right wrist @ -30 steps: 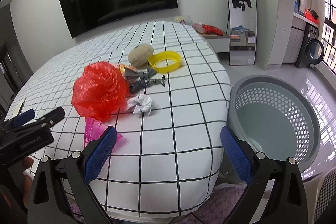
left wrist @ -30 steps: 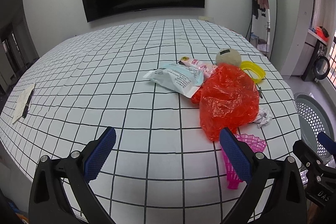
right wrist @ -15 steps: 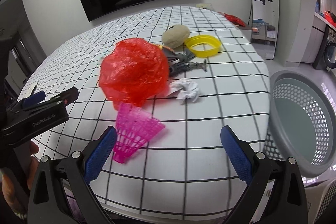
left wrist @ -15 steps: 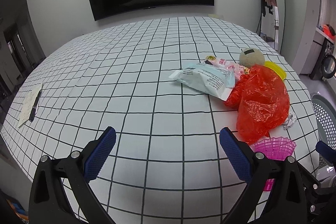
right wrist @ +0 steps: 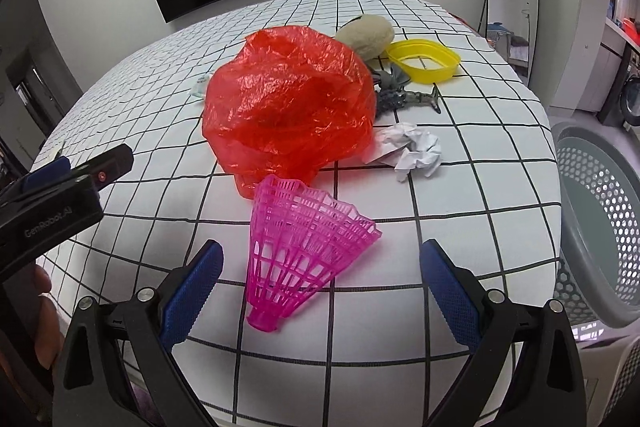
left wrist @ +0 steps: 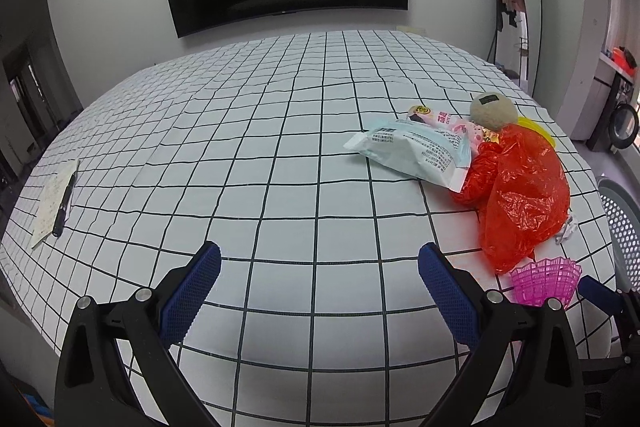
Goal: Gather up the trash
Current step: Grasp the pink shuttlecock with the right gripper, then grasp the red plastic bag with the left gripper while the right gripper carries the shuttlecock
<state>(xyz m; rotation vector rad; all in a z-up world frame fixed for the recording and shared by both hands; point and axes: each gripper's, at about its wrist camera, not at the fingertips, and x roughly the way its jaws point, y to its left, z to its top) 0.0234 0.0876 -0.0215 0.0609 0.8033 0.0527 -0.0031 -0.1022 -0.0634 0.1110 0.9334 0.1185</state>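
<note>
A pink plastic shuttlecock (right wrist: 300, 243) lies on the checked bed cover, just ahead of my right gripper (right wrist: 320, 283), which is open and empty. Behind it sit a crumpled red plastic bag (right wrist: 288, 107) and a ball of white paper (right wrist: 412, 149). In the left wrist view the red bag (left wrist: 516, 195) is at the right, with a pale blue wrapper (left wrist: 412, 155) and a pink packet (left wrist: 440, 119) beside it, and the shuttlecock (left wrist: 544, 281) is low right. My left gripper (left wrist: 320, 287) is open and empty over bare cover.
A grey perforated basket (right wrist: 600, 219) stands on the floor right of the bed. A yellow ring (right wrist: 424, 61), a beige plush ball (right wrist: 366, 35) and a grey toy (right wrist: 400, 95) lie behind the bag. A notepad with pen (left wrist: 56, 203) is far left.
My right gripper has moved left and closer to the shuttlecock, which now lies between its fingers' line. My left gripper has shifted left, so the trash pile sits further right.
</note>
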